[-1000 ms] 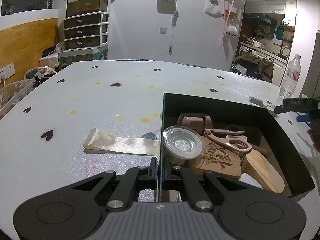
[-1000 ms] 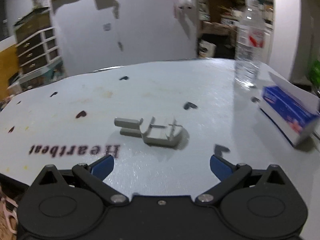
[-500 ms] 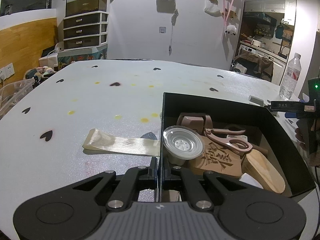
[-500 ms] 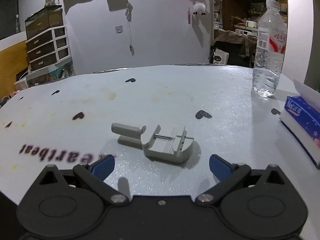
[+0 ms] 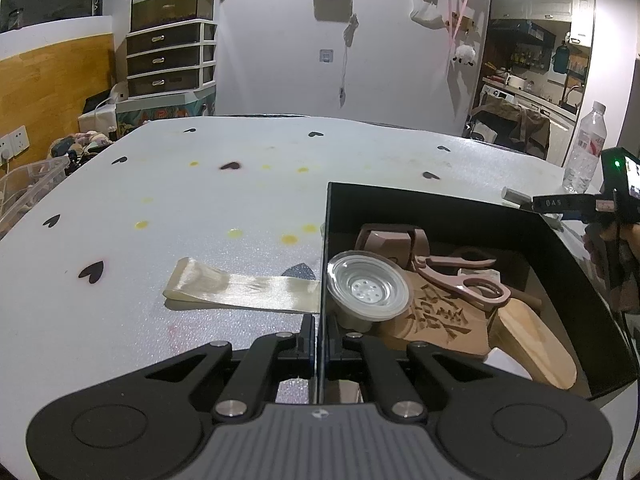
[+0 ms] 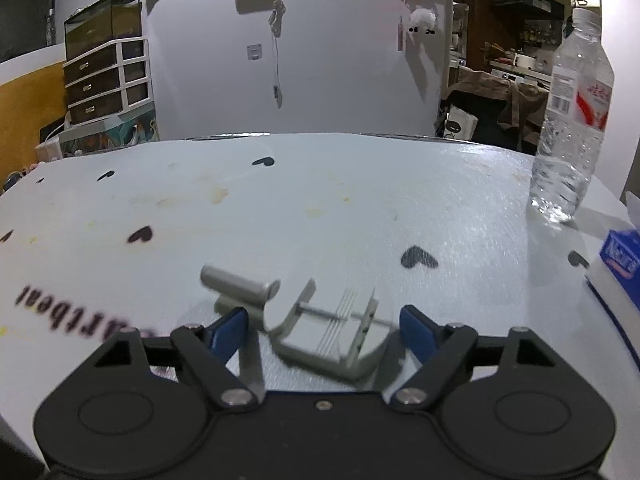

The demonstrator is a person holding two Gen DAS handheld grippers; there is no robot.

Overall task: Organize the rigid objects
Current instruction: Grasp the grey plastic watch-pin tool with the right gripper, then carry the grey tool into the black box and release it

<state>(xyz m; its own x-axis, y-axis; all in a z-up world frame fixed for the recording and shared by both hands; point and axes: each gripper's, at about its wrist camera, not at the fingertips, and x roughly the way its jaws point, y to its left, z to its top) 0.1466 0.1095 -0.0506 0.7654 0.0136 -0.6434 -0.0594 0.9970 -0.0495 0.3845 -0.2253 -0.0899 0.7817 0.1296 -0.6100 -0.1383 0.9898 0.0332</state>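
1. The white table (image 5: 240, 184) with black heart marks spreads across both views; a pale ribbon strip (image 5: 240, 288) lies flat on it just left of the box.
2. The black box (image 5: 440, 216) sits on the table's right part; inside lie a wooden carved board (image 5: 436, 316), a wooden paddle (image 5: 532, 352), pink scissors (image 5: 464, 280), a pink block (image 5: 390, 240) and a clear plastic cup (image 5: 368, 290) against the left wall.
3. The water bottle (image 6: 572, 120) stands upright at the far right of the table; a blue tissue box (image 6: 618, 260) lies near it.
4. The left gripper (image 5: 320, 336) is pinched tight on the box's left wall, one finger inside and one outside.
5. The right gripper (image 6: 324, 324) is spread wide, its blue pads (image 6: 230, 326) on either side of the grey tool.
6. The grey tool (image 6: 320, 320), a small clamp-like piece with a cylindrical handle, rests on the table between those fingers; whether they touch it I cannot tell.
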